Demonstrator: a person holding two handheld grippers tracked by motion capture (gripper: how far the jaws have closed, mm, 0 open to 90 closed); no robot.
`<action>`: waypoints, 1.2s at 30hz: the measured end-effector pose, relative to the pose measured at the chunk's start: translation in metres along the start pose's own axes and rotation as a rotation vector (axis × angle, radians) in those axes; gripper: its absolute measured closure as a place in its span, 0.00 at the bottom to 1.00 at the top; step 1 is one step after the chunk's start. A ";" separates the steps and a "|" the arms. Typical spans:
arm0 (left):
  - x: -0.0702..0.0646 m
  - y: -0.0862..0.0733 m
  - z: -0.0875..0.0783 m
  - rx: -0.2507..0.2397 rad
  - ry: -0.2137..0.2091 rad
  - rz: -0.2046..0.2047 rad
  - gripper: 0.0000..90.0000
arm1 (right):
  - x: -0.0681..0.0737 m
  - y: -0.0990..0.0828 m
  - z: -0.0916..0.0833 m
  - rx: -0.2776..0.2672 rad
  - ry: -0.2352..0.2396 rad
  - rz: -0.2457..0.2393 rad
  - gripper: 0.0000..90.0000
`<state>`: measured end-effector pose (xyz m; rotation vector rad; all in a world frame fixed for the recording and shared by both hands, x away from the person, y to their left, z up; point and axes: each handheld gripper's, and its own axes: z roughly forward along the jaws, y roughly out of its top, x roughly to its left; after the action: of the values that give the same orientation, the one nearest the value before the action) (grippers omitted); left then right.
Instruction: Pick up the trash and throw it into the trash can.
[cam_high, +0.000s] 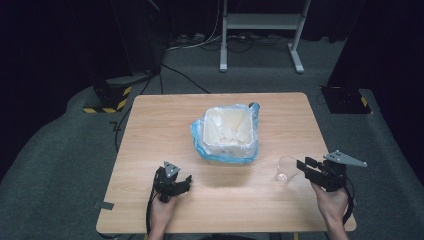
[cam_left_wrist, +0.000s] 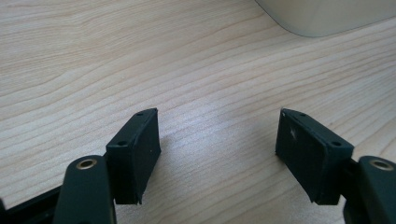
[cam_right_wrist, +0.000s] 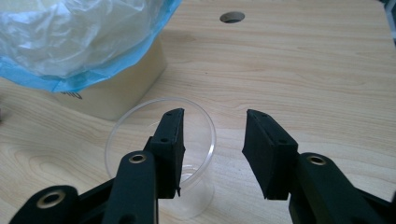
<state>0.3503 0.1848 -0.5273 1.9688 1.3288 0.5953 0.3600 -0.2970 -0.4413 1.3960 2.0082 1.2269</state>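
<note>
Right gripper view has the right hand-held gripper (cam_right_wrist: 212, 140) half open, one jaw inside the clear plastic cup (cam_right_wrist: 161, 154) beside the lined bin (cam_right_wrist: 112, 93) on the table (cam_right_wrist: 303, 70); flimsy, slippery thing, so pinch the rim gently.

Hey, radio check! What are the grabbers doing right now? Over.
Left gripper open, nothing between its jaws. Right gripper open, one jaw inside the clear plastic cup, not clamped. White bin lined with a blue-edged plastic bag mid-table, clear of both.

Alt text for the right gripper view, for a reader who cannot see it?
The right gripper straddles the rim of a clear plastic cup, one jaw inside, one outside, pads not pressing. Behind stands a cream bin lined with a blue-edged bag on the wooden table.
</note>
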 end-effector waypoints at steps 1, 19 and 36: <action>0.000 0.000 0.000 0.000 0.001 0.001 0.33 | -0.001 0.001 0.003 0.005 0.000 0.003 0.65; 0.000 0.000 0.000 0.000 0.001 0.002 0.33 | -0.001 0.003 0.021 0.041 0.020 -0.043 0.92; 0.000 0.000 0.000 0.000 0.001 0.002 0.33 | 0.015 0.013 0.015 0.029 0.080 -0.087 0.96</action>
<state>0.3503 0.1849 -0.5272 1.9702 1.3280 0.5969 0.3722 -0.2759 -0.4363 1.2777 2.1249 1.2382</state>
